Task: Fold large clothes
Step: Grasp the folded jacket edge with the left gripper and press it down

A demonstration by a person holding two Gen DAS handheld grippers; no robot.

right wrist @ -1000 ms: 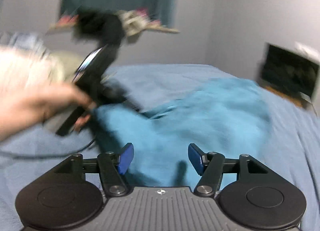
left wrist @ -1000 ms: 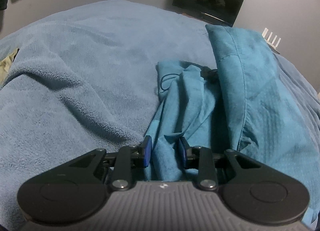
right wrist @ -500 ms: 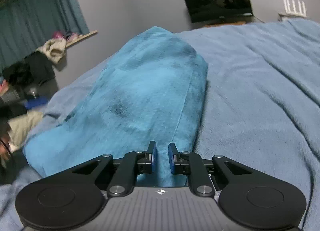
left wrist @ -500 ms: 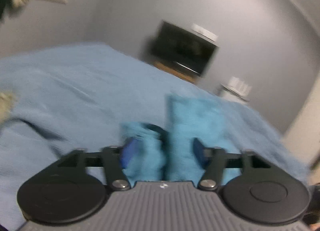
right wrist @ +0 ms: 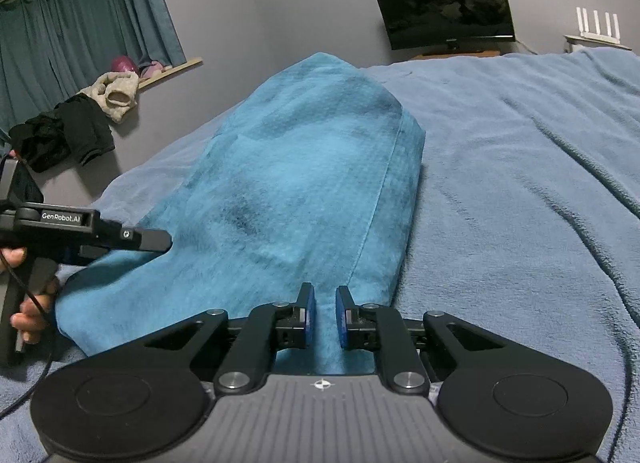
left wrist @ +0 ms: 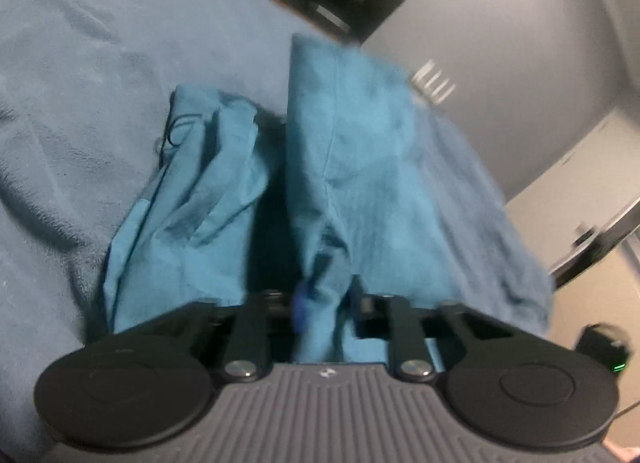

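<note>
A large teal garment (right wrist: pixel 300 167) lies lengthwise on the blue bed blanket (right wrist: pixel 520 203). My right gripper (right wrist: pixel 323 317) is shut on its near edge, with cloth pinched between the blue pads. In the left wrist view the garment (left wrist: pixel 360 163) rises in two bunched folds, and my left gripper (left wrist: pixel 324 303) has its jaws closing tight on a gathered ridge of cloth; one pad is buried in it. The right wrist view shows the left gripper (right wrist: pixel 166 241) from the side at the garment's left edge, held by a person's hand (right wrist: pixel 24 319).
A dark monitor (right wrist: pixel 444 7) and a white router (right wrist: pixel 596 27) stand beyond the bed's far end. Dark and beige clothes (right wrist: pixel 68 135) hang at the left wall under a teal curtain (right wrist: pixel 80 23). A black drawstring (left wrist: pixel 176 131) loops on the garment's left fold.
The left gripper swung up, opened wide, then dropped back and closed on a bunch of the garment. The right gripper came down to the near edge, closed on it, and has since held still.
</note>
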